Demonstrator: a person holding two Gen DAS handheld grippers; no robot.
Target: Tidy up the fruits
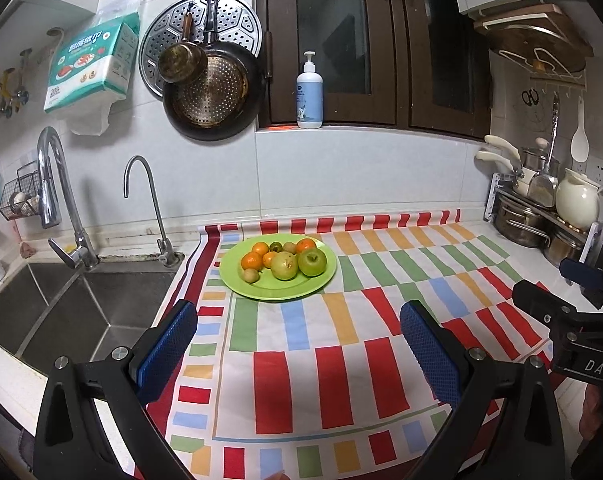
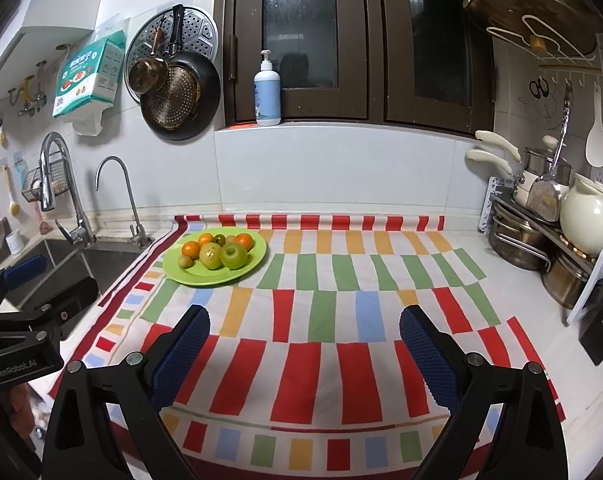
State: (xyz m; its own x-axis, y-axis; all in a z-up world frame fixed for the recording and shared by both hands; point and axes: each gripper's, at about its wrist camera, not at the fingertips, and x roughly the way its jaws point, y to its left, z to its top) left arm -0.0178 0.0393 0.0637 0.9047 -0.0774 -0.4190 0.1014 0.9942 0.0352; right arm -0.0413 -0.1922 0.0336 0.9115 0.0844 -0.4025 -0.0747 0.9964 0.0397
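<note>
A lime green plate (image 1: pixel 319 280) (image 2: pixel 257 258) sits on the striped cloth near the sink, with a green apple (image 1: pixel 312 262) (image 2: pixel 234 256), a yellowish pear-like fruit (image 1: pixel 284 266) (image 2: pixel 210 256), several small oranges (image 1: pixel 252 261) (image 2: pixel 191 248) and small kiwis (image 1: pixel 250 276) (image 2: pixel 185 261) piled on it. My left gripper (image 1: pixel 297 320) stands open over the cloth, short of the plate, with nothing between its blue pads (image 1: pixel 169 344). My right gripper (image 2: pixel 304 322) is open too, empty, with the plate ahead to its left. Each gripper shows at the edge of the other's view: the right gripper (image 1: pixel 581 300), the left gripper (image 2: pixel 25 292).
A steel double sink (image 1: pixel 61 312) with two taps (image 1: pixel 57 200) lies left of the cloth. A rack with pots and a cream kettle (image 1: pixel 577 200) (image 2: pixel 589 220) crowds the right back corner. Pans (image 1: pixel 211 88) hang on the wall, and a soap bottle (image 1: pixel 309 92) stands on the sill.
</note>
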